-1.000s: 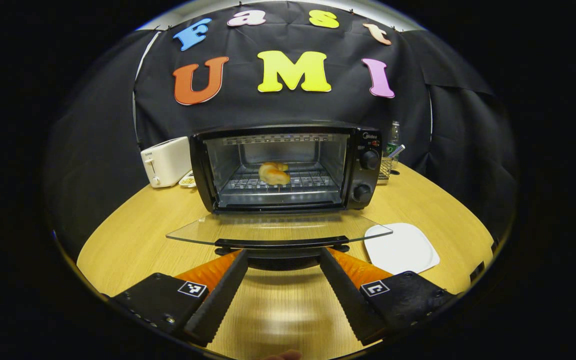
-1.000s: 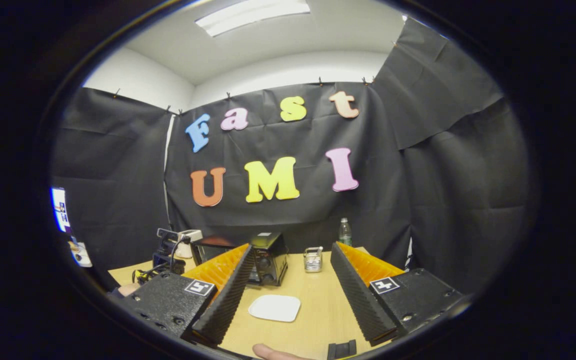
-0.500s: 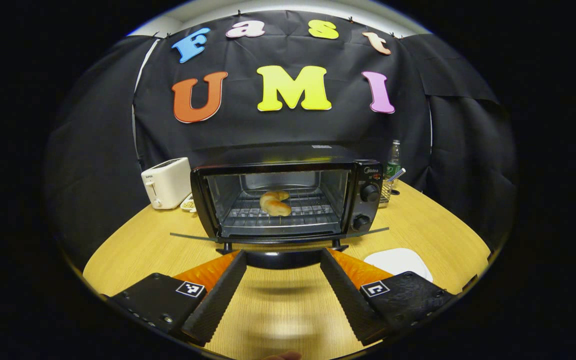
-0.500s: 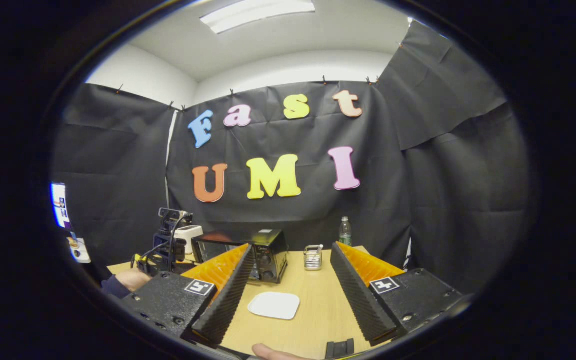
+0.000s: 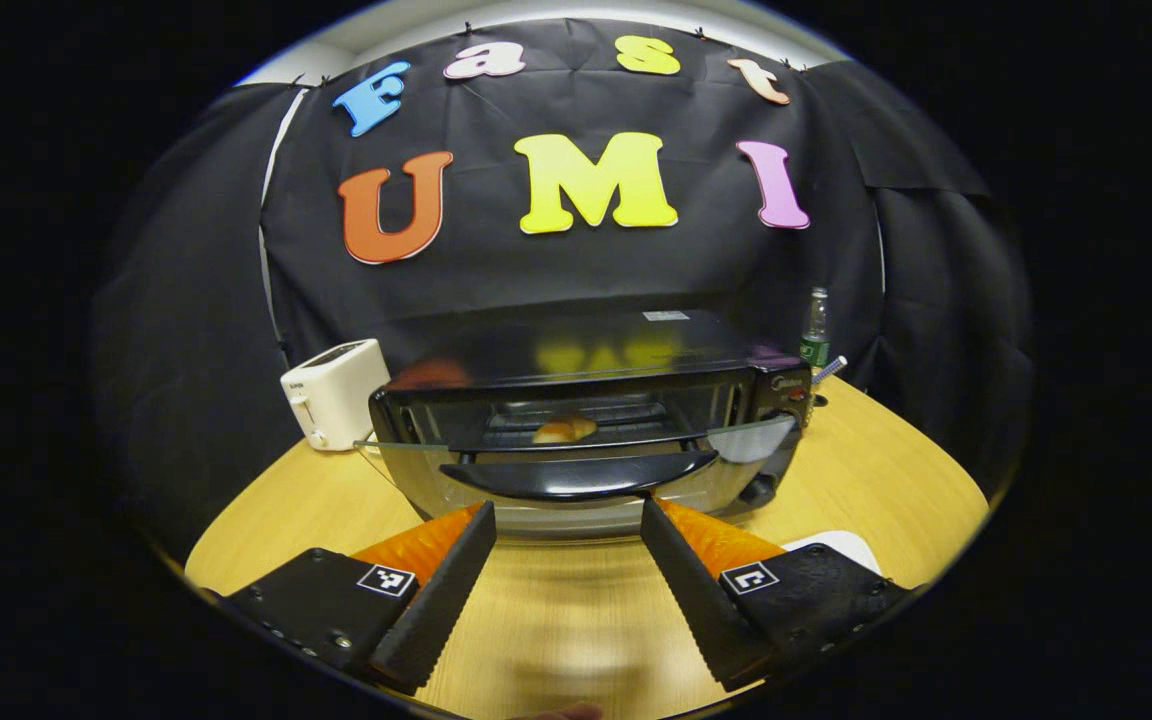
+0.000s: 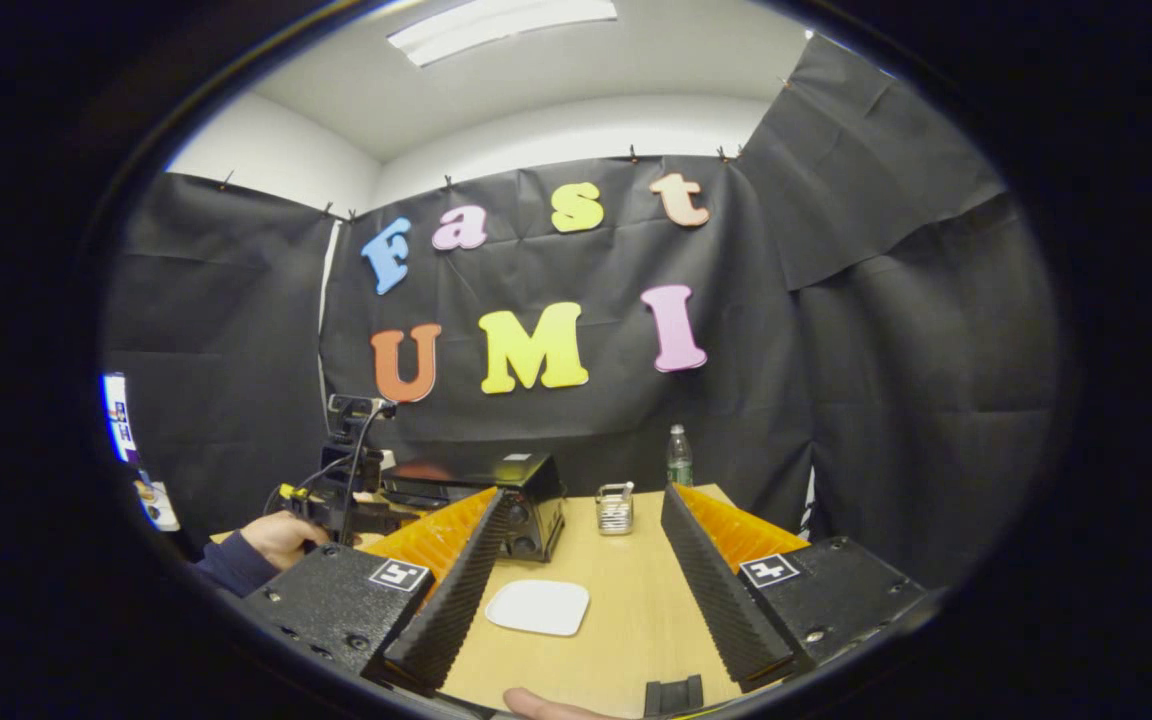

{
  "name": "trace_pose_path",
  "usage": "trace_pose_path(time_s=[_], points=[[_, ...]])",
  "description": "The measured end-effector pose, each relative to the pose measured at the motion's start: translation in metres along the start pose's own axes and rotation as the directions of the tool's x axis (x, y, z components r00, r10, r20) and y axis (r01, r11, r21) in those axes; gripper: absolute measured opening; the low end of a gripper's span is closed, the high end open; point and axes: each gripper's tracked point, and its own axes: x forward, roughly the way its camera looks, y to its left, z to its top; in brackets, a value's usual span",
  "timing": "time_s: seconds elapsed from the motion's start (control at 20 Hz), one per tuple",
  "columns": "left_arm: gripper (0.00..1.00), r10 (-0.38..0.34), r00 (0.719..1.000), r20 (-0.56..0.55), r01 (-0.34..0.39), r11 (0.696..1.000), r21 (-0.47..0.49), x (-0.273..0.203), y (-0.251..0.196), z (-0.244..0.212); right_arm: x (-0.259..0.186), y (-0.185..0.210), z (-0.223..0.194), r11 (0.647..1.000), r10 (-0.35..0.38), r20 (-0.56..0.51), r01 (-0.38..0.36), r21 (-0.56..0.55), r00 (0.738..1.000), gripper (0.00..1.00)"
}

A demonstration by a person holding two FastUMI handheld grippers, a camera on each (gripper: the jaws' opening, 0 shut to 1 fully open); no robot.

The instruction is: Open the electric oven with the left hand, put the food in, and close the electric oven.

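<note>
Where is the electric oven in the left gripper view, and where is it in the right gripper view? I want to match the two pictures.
Left gripper view: the electric oven sits centre, just beyond the open fingers, door partly raised.
Right gripper view: it stands left of centre, partly behind one finger.
Shared landmark: the bottle at the table's far edge.

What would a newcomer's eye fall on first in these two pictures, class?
In the left gripper view, the black electric oven at table centre, its glass door half raised, with a bread roll on the rack inside. The open left gripper sits just below the door handle. In the right gripper view, a white plate lies between the open right gripper's fingers.
</note>
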Motion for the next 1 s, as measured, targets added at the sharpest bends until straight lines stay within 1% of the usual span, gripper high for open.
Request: trace_pose_path(time_s=[0.15,0.25,0.35,0.55,0.7,0.85,0.95,1.0], points=[[0.96,-0.006,1.0,0.022,0.007,0.999,-0.044,-0.002,-0.004,0.008,-0.003,-0.003,0.002,1.0,-0.006,0.006,0.006,0.0,1.0,0.93],[0.96,-0.007,1.0,0.029,0.008,0.999,-0.036,-0.016,-0.006,0.009,-0.003,-0.006,0.002,1.0,-0.014,0.008,0.014,-0.003,1.0,0.93],[0.96,-0.013,0.997,0.072,0.015,1.0,-0.023,-0.039,-0.01,0.019,-0.003,-0.006,0.002,1.0,-0.017,0.004,0.017,-0.006,1.0,0.93],[0.95,-0.01,0.984,0.176,0.014,1.0,-0.023,-0.093,-0.015,0.042,-0.004,-0.004,0.005,1.0,-0.023,0.004,0.023,-0.017,1.0,0.93],[0.95,-0.014,0.964,0.266,0.02,1.0,-0.02,-0.139,-0.019,0.059,-0.005,-0.002,0.011,0.999,-0.032,0.015,0.033,-0.028,0.999,0.93],[0.95,0.012,0.947,0.322,-0.007,1.0,-0.017,-0.183,-0.011,0.061,-0.005,0.002,0.014,0.999,-0.038,0.019,0.039,-0.019,0.999,0.93],[0.95,0.02,0.92,0.392,-0.007,0.999,-0.034,-0.214,-0.009,0.07,-0.004,0.005,0.016,0.999,-0.042,0.019,0.042,-0.016,0.999,0.93],[0.95,0.007,0.904,0.427,0.008,0.999,-0.033,-0.228,-0.011,0.074,-0.003,0.006,0.016,0.999,-0.045,0.019,0.045,-0.016,0.999,0.93]])
